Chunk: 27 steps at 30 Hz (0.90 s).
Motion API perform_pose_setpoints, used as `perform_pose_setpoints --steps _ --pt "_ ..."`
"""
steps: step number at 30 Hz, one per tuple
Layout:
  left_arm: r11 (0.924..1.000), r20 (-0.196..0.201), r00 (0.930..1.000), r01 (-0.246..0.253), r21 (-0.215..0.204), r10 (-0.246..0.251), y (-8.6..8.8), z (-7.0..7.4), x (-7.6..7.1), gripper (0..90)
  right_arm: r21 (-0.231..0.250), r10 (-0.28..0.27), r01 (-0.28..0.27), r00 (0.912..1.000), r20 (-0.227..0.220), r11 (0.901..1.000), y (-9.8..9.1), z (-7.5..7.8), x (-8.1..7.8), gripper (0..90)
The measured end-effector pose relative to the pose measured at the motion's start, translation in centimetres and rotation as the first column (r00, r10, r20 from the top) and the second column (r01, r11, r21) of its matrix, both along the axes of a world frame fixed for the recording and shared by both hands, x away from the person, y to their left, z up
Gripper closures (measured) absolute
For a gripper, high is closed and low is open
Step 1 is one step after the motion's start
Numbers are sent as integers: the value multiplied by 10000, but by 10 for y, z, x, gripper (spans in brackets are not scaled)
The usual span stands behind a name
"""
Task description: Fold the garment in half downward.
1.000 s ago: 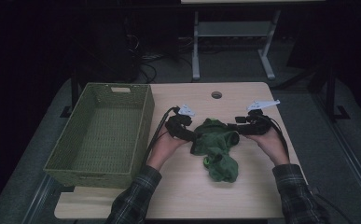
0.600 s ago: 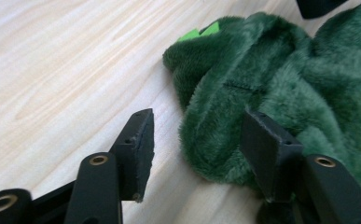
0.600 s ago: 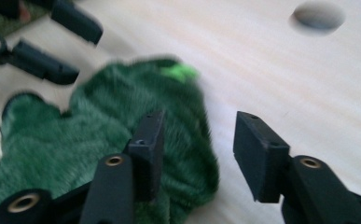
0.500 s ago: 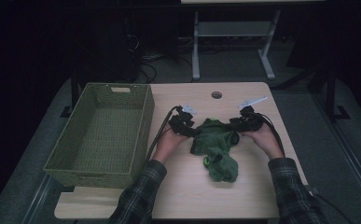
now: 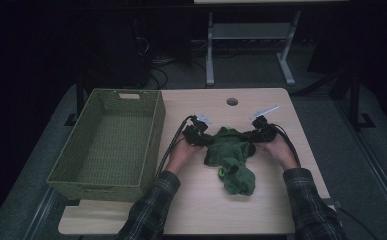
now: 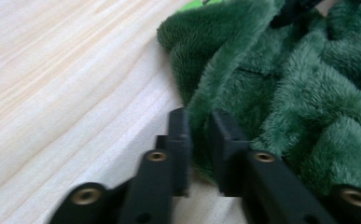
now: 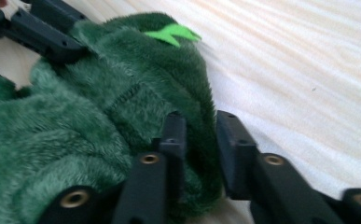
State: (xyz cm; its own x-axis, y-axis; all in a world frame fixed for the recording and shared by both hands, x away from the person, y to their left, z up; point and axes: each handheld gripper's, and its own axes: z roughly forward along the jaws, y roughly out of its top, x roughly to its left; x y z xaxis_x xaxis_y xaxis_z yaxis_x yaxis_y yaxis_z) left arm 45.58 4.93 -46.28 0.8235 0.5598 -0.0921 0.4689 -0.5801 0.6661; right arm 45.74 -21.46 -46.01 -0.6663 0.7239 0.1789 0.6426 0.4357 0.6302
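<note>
Here, in the high view, a crumpled green plush cloth [image 5: 231, 160] lies on the pale wooden table [image 5: 261, 210], a little right of the frame's centre, with a woven green basket [image 5: 108, 145] standing just beside it on the left half of the tabletop. The left gripper [image 5: 203, 139] meets the cloth's upper left edge and the right gripper [image 5: 248, 136] its upper right edge, each held by a hand whose plaid sleeve comes up from the bottom of the frame. In the left gripper view the left gripper [image 6: 199, 135] has just been closing its jaws, and a fold of the cloth [image 6: 281, 84] is now pinched between them at the lower centre. In the right gripper view the right gripper [image 7: 199, 140] has likewise just been closing, and it pinches a thick fold of the cloth [image 7: 99, 116], while a small bright green patch [image 7: 171, 33] shows on the fabric near the top of that frame.
</note>
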Motion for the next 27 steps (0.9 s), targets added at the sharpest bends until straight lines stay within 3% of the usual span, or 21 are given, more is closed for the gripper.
perform_pose_setpoints --steps 2,7,17,20,27 --pt "9999 -25 10000 88 111 -88 -2 0 0 853 -169 -63 63 10000 -22 9998 0 -1 0 857" --pt "10000 101 9999 71 10 -71 -1 8 -1 868 29 -293 293 9996 30 9996 -3 6 -2 873" --pt "9990 854 9963 114 -423 -78 -2 47 0 867 1043 -747 650 9929 926 9924 -19 39 -12 880" --pt "9987 1105 9938 166 -491 -111 -5 60 1 867 1043 -852 755 9922 914 9917 -22 49 -11 880" --pt "9956 1666 9860 222 -905 -69 -8 85 1 867 1314 -1085 886 9823 1529 9874 -30 76 -11 880"
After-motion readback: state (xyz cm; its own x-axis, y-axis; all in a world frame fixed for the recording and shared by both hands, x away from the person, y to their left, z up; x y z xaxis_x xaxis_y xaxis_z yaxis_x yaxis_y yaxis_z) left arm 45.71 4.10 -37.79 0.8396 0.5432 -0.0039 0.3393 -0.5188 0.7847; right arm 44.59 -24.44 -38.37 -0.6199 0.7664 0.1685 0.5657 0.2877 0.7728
